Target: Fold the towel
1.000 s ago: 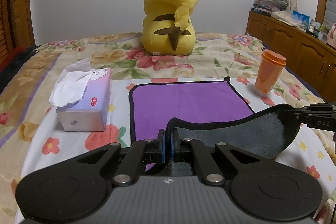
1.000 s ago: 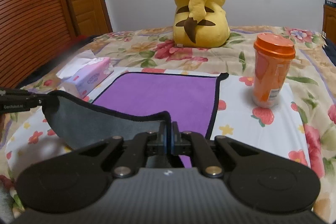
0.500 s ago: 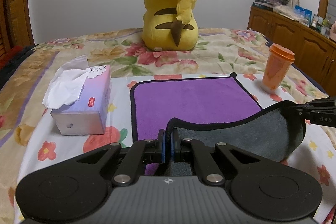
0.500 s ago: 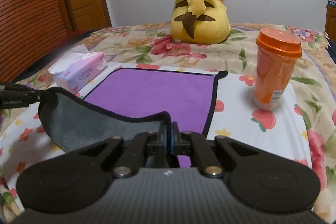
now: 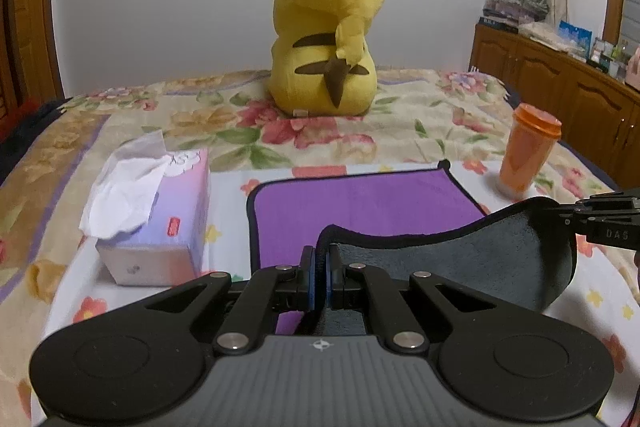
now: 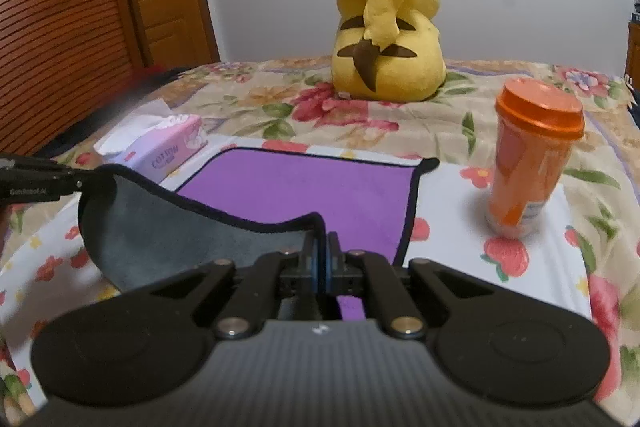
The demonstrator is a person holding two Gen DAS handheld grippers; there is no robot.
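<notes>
While clamped shut, left claw (image 5: 320, 259), right claw (image 6: 321, 259) pinch towel (image 5: 360, 203) corners.

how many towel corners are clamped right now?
2. The left tool is shut on the near-left corner of the towel; the right tool is shut on the near-right corner. Both far corners lie free on the bed.

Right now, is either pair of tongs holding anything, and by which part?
Both hold the towel. The left tongs pinch its near left corner; the right tongs pinch its near right corner. The near edge is lifted, grey underside showing.
</notes>
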